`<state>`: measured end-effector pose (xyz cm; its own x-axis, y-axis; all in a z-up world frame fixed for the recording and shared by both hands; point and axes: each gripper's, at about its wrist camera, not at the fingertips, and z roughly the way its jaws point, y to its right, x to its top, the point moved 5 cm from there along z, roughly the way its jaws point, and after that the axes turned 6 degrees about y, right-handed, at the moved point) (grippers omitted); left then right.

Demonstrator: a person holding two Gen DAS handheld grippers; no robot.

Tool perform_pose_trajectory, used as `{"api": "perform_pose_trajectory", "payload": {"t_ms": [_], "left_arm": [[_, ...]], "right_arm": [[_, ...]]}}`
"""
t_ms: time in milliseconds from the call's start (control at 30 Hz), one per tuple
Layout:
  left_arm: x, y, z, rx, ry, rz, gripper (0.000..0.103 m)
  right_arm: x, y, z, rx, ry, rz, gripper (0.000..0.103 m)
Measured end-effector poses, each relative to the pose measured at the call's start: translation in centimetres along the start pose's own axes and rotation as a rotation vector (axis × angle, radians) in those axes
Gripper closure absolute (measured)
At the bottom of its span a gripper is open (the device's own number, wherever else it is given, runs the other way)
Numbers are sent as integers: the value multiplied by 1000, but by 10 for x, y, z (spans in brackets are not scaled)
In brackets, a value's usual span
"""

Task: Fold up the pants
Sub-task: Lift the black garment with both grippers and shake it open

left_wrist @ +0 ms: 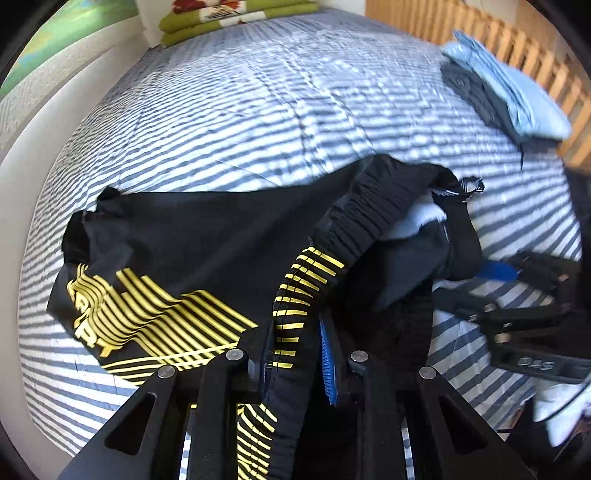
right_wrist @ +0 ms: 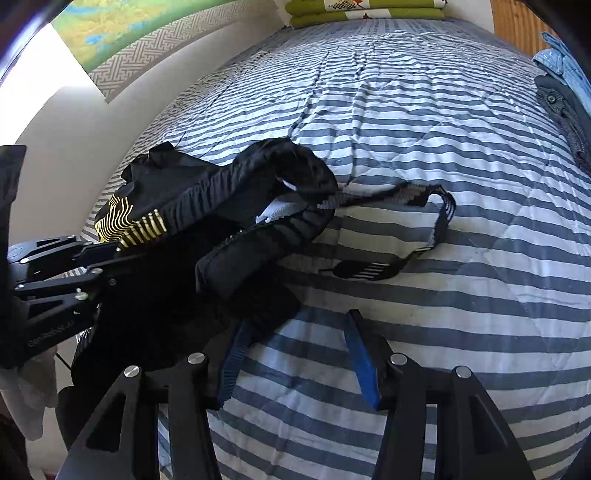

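Note:
Black pants (left_wrist: pixel 207 229) with yellow stripe print lie bunched on the striped quilt (left_wrist: pixel 258 110). My left gripper (left_wrist: pixel 291 332) is shut on the pants' yellow-striped waistband, which runs up between its fingers. The elastic waistband arches open, with a white label inside. In the right wrist view the pants (right_wrist: pixel 236 206) sit at the left, and their black-and-white drawstring (right_wrist: pixel 424 229) trails right across the quilt (right_wrist: pixel 443 147). My right gripper (right_wrist: pixel 297 321) is open with blue pads (right_wrist: pixel 360 362); its left finger is at the edge of the black fabric. The left gripper (right_wrist: pixel 110 258) holds the pants from the left.
A folded green blanket (left_wrist: pixel 236 18) lies at the far end of the bed. Folded light-blue clothes (left_wrist: pixel 509 96) on dark clothes sit at the right edge beside a wooden slatted rail (left_wrist: pixel 517 40). A white wall (left_wrist: pixel 22 177) borders the left side.

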<state>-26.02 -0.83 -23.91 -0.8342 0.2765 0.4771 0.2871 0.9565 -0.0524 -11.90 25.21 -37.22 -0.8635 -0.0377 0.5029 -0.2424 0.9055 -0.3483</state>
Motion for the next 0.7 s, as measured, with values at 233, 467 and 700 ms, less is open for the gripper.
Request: {"api": "perform_pose_trajectory", "payload": {"t_ms": [233,467,700], "left_arm": [[8,-76,-54,38,120,-190,81],[-31,-156,-105,69,195,-335,82],[-95,-179,-119,-1,153,-402,83]], "right_arm": [[8,-30,21,-15,19,-39,53],[12,-54,14,-56,2,-137,99],[35,-52,-57,-167,139,-218,100]]}}
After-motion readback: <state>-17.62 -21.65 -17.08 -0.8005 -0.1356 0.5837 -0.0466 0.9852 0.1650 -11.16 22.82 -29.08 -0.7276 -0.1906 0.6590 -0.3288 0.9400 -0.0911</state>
